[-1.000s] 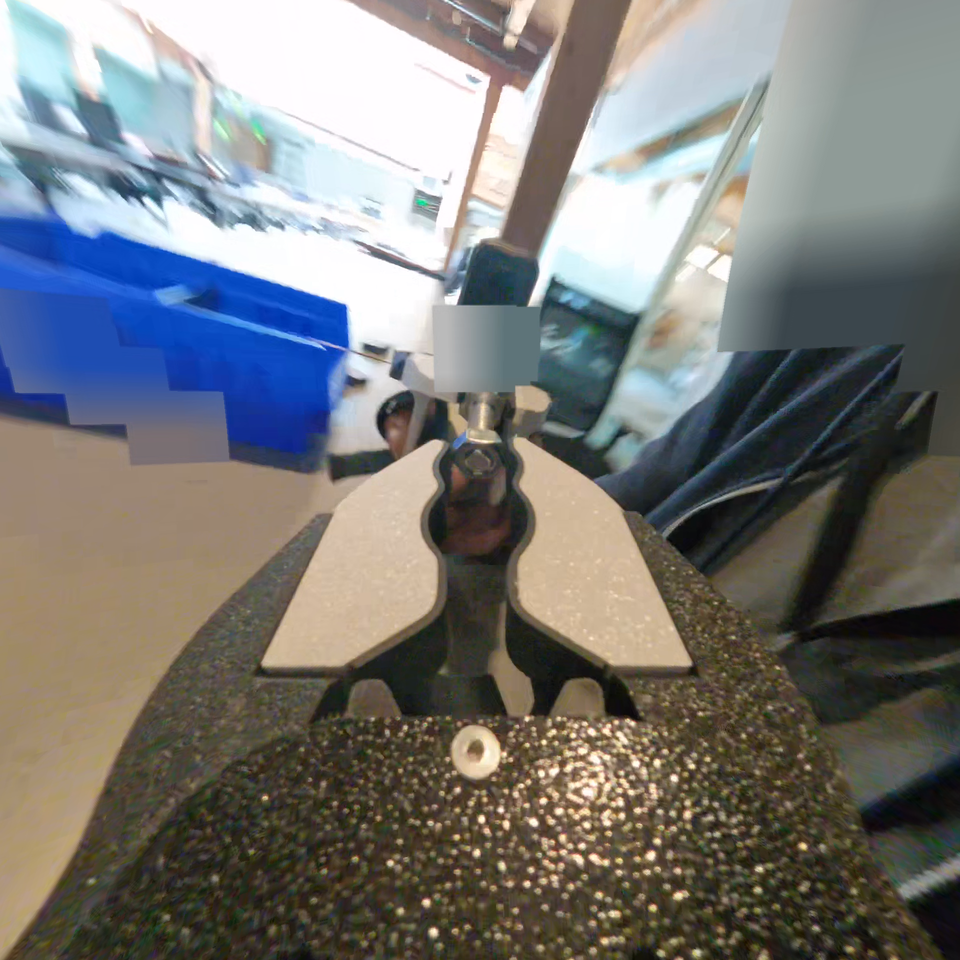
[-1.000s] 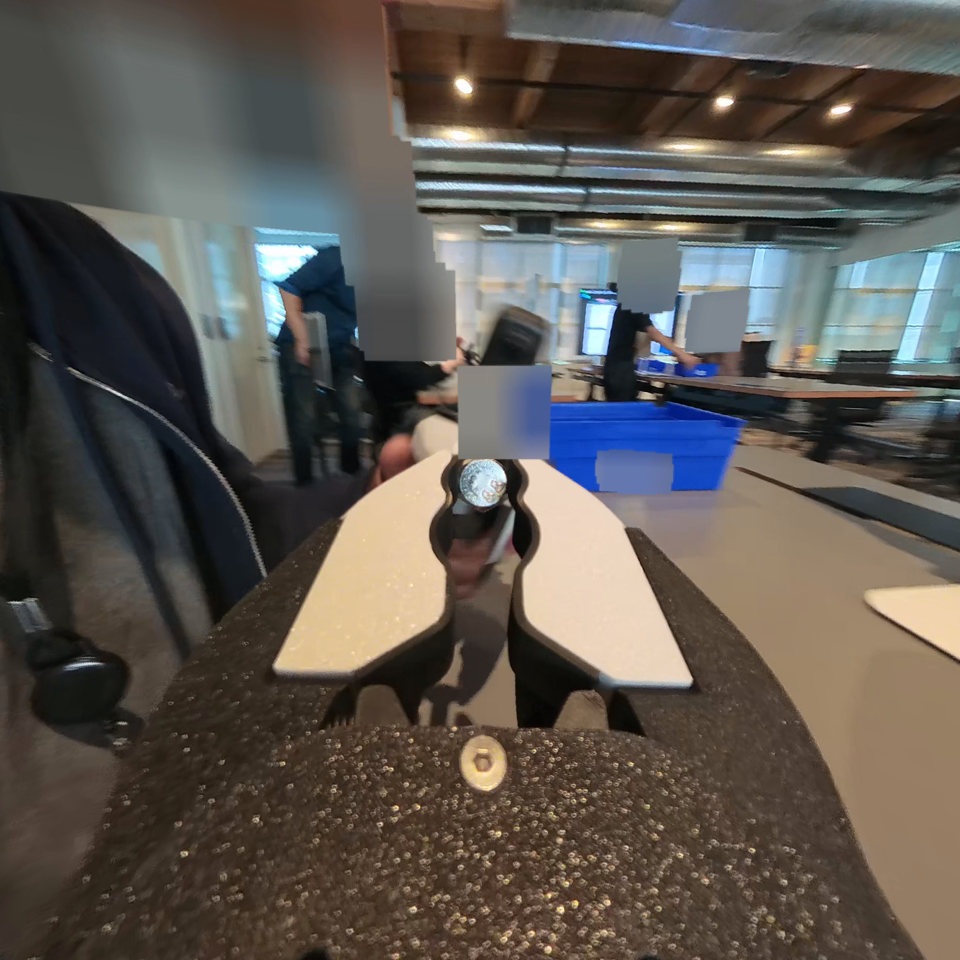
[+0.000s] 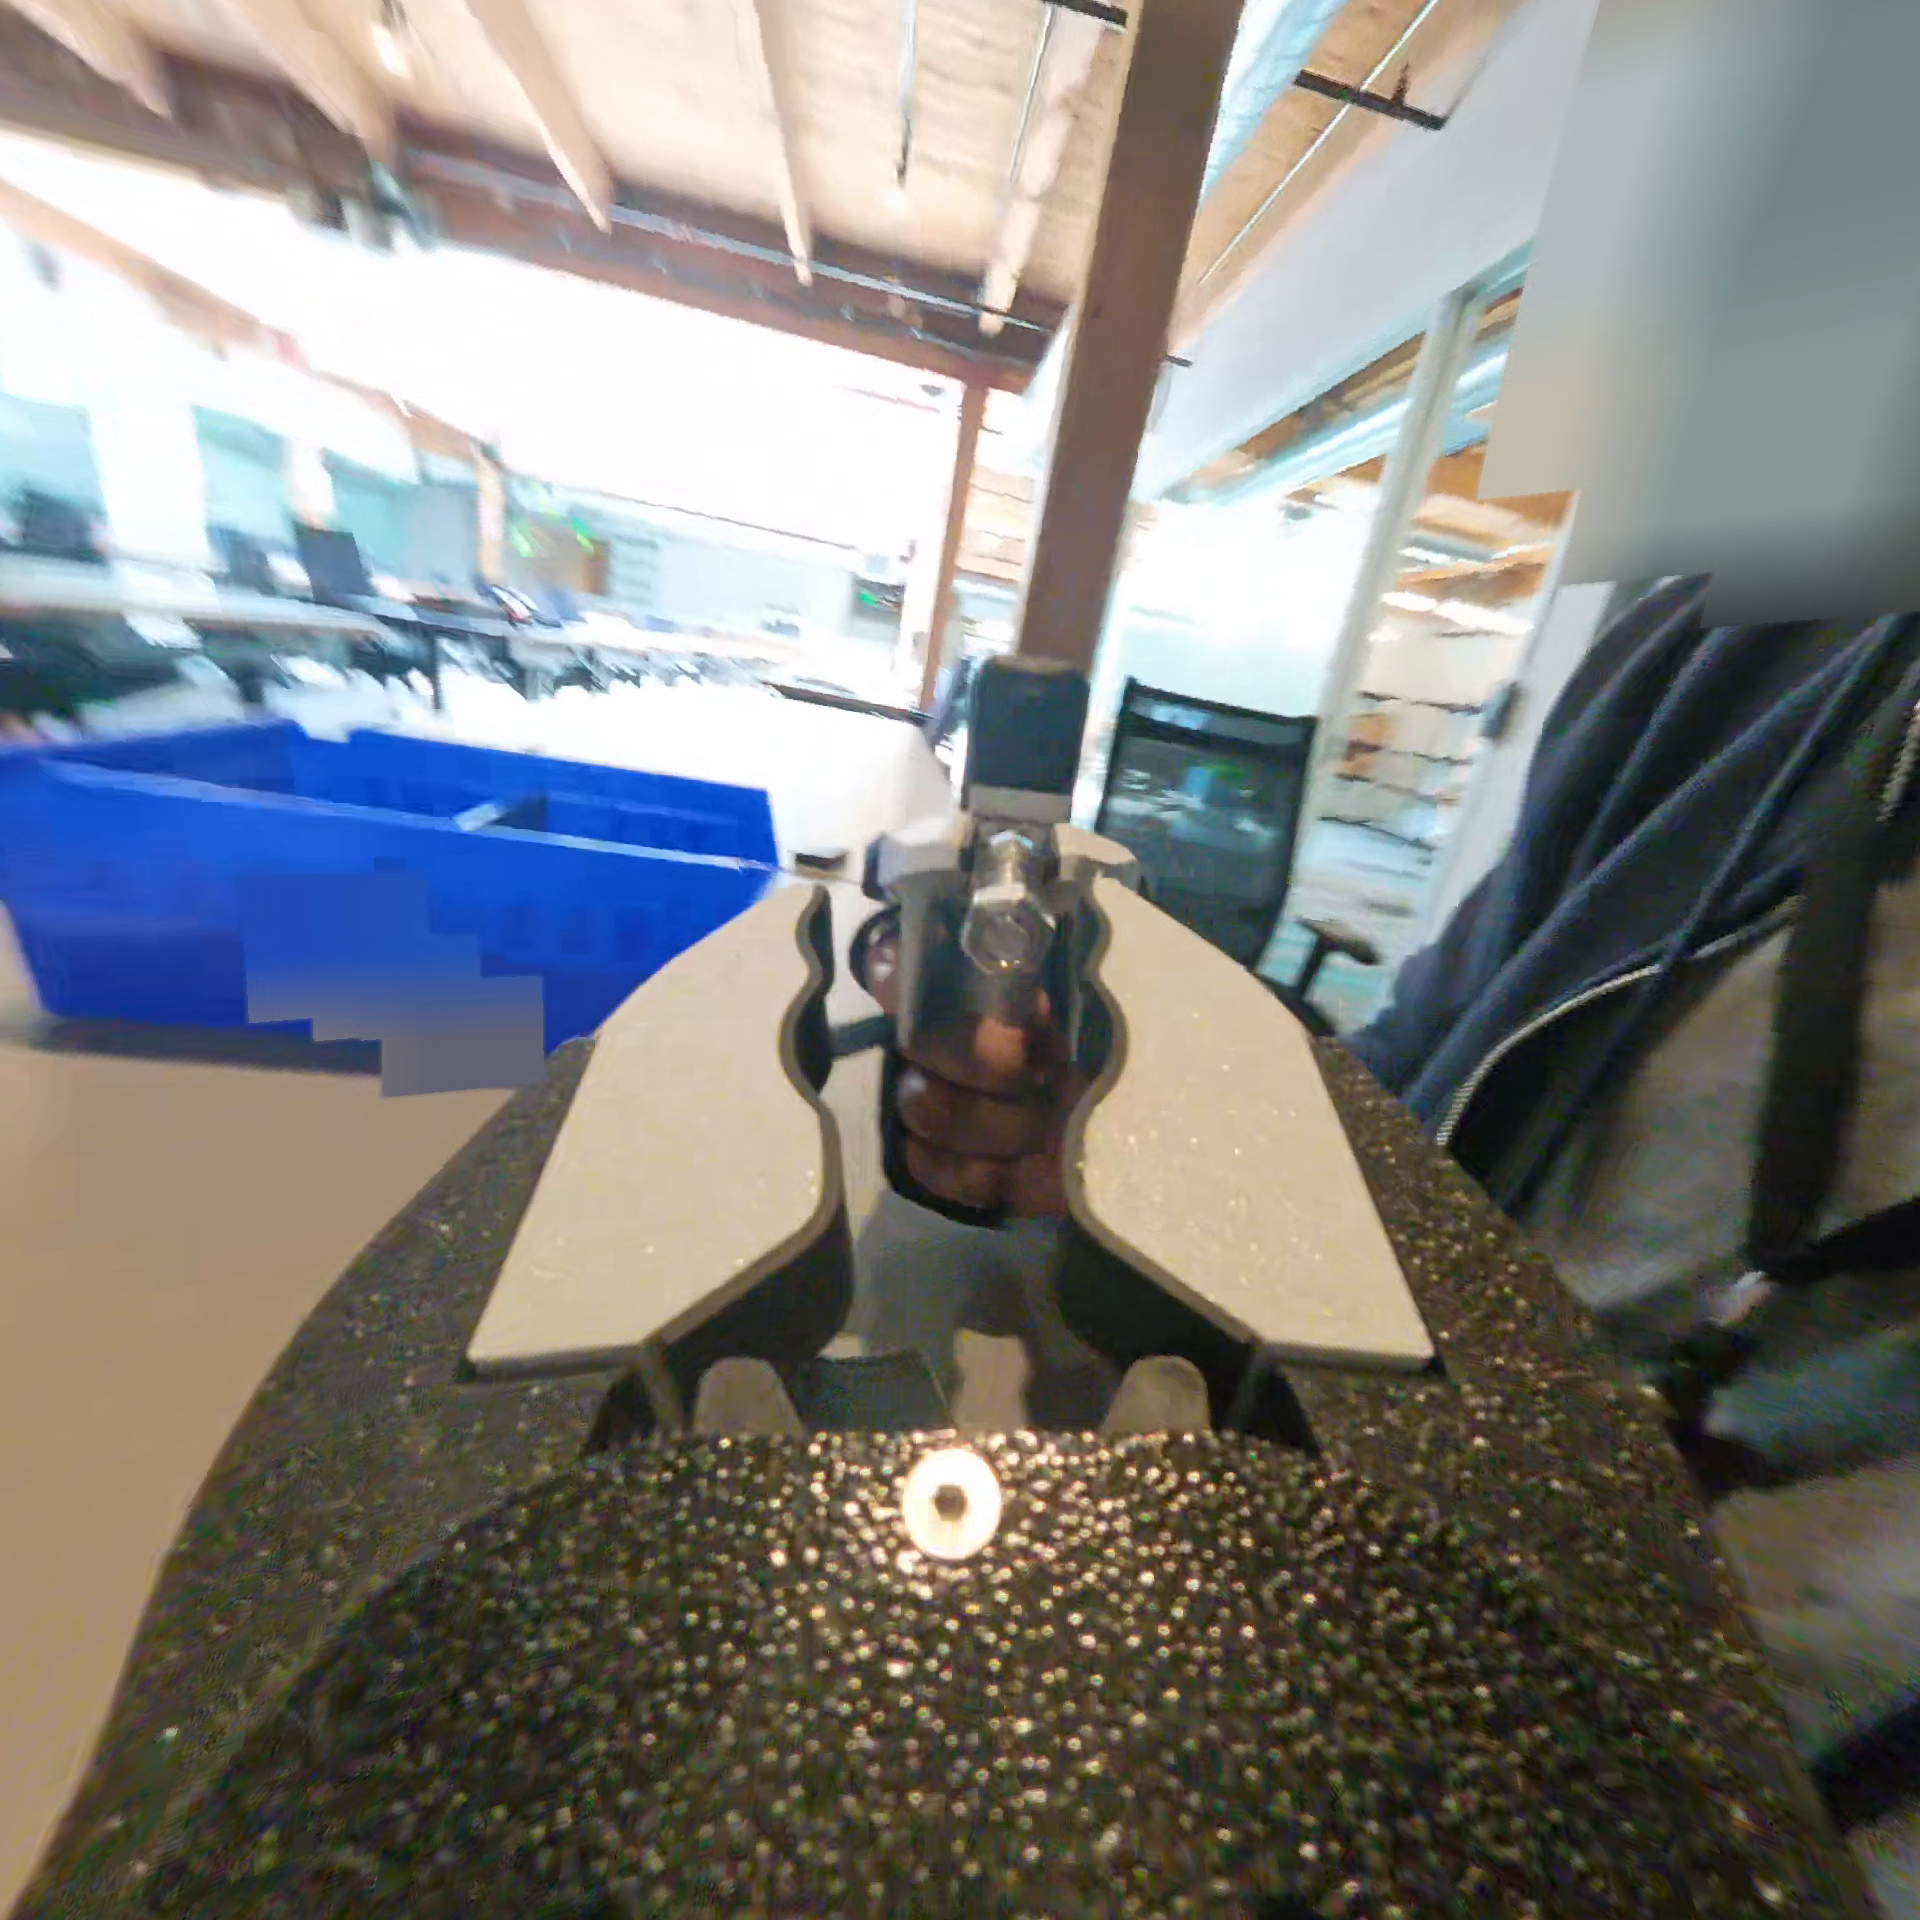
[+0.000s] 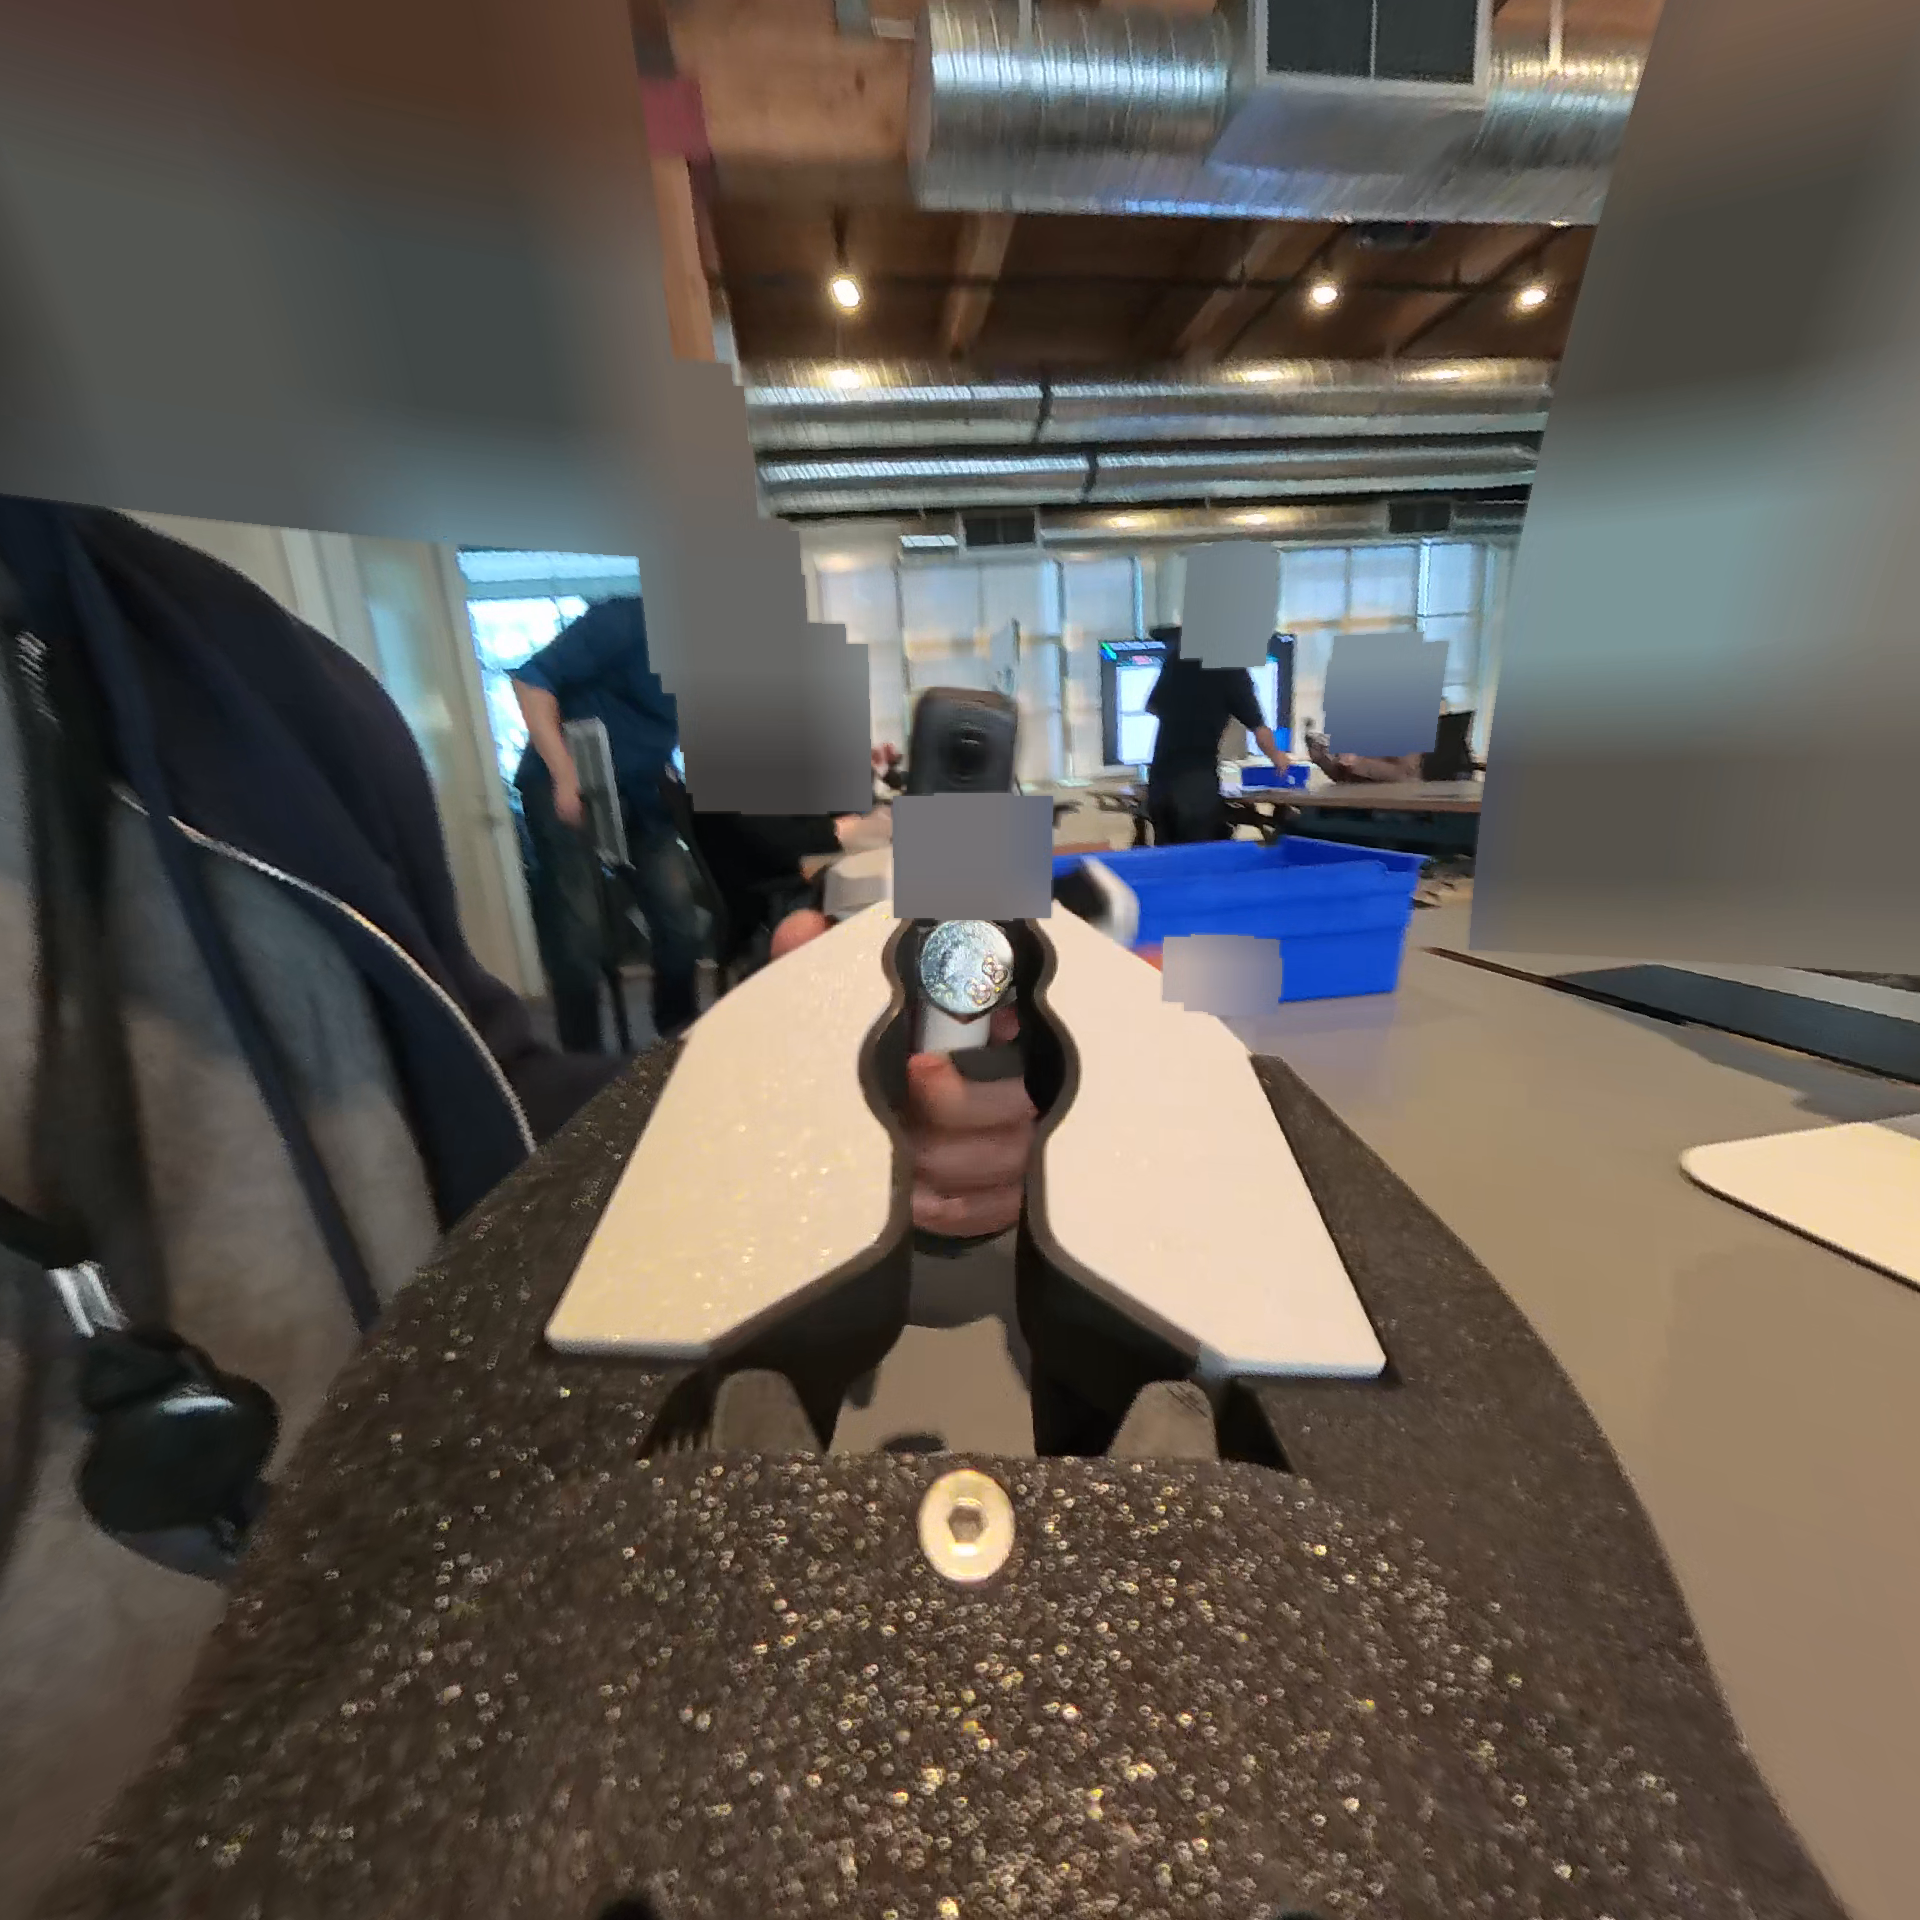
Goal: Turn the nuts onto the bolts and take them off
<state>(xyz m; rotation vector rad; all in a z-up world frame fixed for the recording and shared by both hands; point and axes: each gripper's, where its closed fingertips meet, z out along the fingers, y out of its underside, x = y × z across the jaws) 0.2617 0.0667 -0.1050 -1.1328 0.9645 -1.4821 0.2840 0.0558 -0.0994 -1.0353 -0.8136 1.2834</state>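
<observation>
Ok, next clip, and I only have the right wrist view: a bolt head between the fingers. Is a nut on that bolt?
Observer: Yes. The left wrist view shows a hex nut on the thread of the bolt, at the end facing the left gripper.
Operator: Is the left gripper clamping it?
Observer: No. Its fingers stand apart, with a gap beside the nut.
Operator: Is the nut run all the way down?
Observer: No, bare thread shows behind it.

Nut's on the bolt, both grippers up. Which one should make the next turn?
Left. The left gripper is open with the nut lined up between its fingers, probably ready to close and twist. The right gripper is shut on the bolt, best kept holding.
</observation>
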